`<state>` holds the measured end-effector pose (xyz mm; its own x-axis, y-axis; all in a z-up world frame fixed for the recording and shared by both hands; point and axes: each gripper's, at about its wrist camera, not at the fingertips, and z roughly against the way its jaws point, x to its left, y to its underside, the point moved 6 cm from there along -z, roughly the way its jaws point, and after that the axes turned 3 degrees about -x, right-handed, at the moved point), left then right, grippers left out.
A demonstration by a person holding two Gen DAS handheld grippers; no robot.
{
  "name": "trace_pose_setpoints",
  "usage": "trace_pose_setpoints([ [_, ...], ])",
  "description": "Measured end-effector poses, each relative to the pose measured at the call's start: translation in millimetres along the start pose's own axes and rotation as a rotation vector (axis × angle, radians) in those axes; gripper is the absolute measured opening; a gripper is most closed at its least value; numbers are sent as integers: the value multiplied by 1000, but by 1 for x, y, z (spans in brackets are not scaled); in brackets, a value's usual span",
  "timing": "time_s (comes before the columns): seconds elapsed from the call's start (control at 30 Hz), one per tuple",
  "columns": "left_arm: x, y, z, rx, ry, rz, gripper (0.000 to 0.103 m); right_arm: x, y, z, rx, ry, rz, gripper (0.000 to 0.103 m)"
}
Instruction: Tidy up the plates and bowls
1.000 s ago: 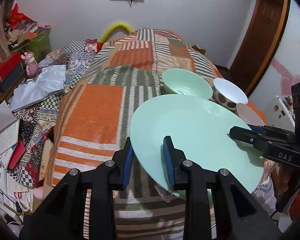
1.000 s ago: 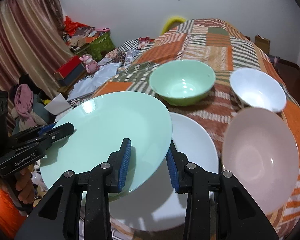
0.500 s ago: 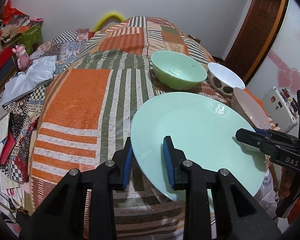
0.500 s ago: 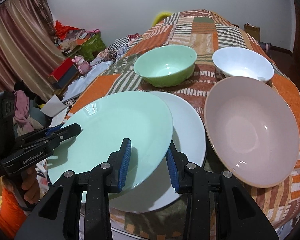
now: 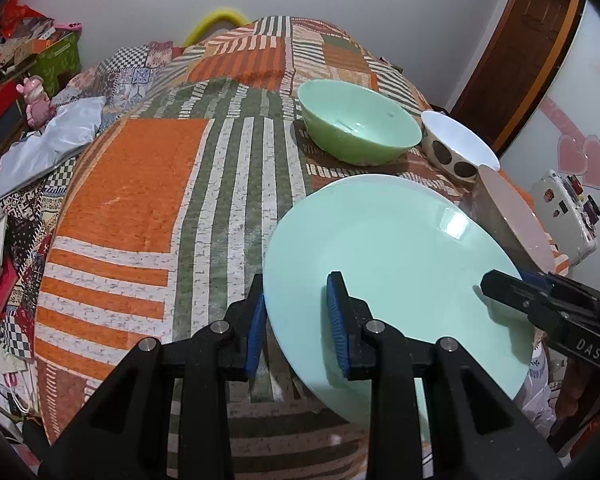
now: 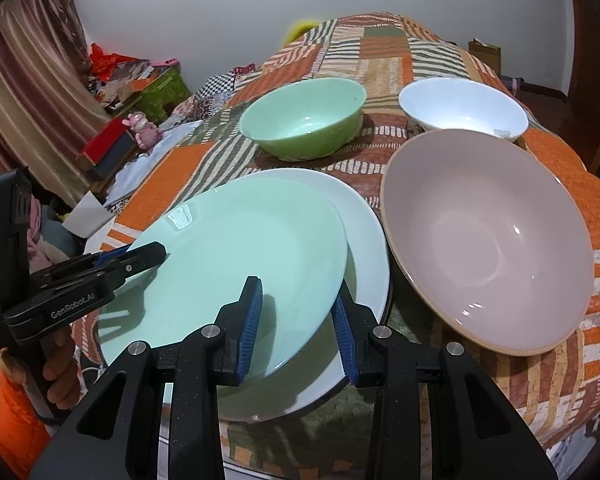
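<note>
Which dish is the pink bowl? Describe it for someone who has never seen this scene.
On the patchwork tablecloth, look right of the stacked plates, in front of the white bowl. The pink bowl is the widest, shallowest bowl, dusty pink with a tan rim.

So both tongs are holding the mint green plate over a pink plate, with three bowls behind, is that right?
Not quite. The plate underneath is white, not pink; the right wrist view shows it. The pink dish is a bowl beside it. The rest holds: the left tongs and right tongs grip the mint green plate, with three bowls there.
</note>
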<state>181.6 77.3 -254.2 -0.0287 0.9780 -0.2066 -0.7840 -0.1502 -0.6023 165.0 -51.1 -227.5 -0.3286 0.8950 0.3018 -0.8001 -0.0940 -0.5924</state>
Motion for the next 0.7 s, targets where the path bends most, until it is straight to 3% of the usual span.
trace_pose_setpoints([
  [0.2, -4, 1, -11, 15, -7, -10, 28, -8, 3, -2, 8, 7, -38, 32],
  [0.7, -6, 4, -19, 30, -38, -30, 28, -11, -3, 10, -36, 46, 6, 34],
])
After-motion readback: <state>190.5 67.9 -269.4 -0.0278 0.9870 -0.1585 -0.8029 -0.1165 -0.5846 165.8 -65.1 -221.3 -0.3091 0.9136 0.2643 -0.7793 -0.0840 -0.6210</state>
